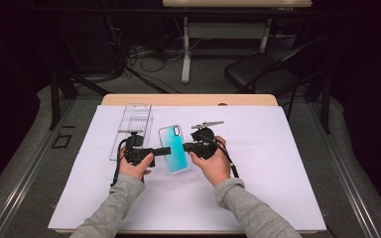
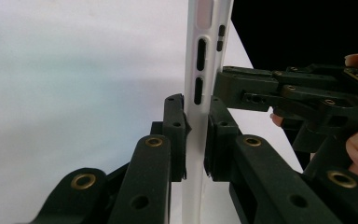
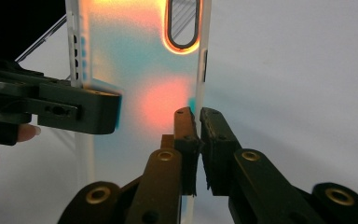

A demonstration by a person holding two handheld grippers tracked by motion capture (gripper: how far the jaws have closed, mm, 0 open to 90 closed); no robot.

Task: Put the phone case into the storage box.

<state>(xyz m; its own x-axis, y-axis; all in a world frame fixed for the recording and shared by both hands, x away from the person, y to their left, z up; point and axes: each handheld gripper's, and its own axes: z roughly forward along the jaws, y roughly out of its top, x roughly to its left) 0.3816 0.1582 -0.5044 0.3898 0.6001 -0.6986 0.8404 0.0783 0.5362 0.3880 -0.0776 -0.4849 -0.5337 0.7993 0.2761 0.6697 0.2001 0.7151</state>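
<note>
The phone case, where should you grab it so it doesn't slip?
Grab the phone case by its thin long side walls, coming in from the side. That raised rim fits between narrow jaws, as the left gripper and right gripper pinch it now.

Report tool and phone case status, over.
Left tool shut on translucent blue phone case, left edge. Right tool shut on its right edge. Clear plastic tray behind, apart; nothing in the way.

I see the phone case (image 1: pixel 173 148), translucent with a teal tint and a white rim, lifted off the white surface (image 1: pixel 258 188) and held face-up between my two tongs, its camera cutout at the far end and side button slots along its left edge.
</note>
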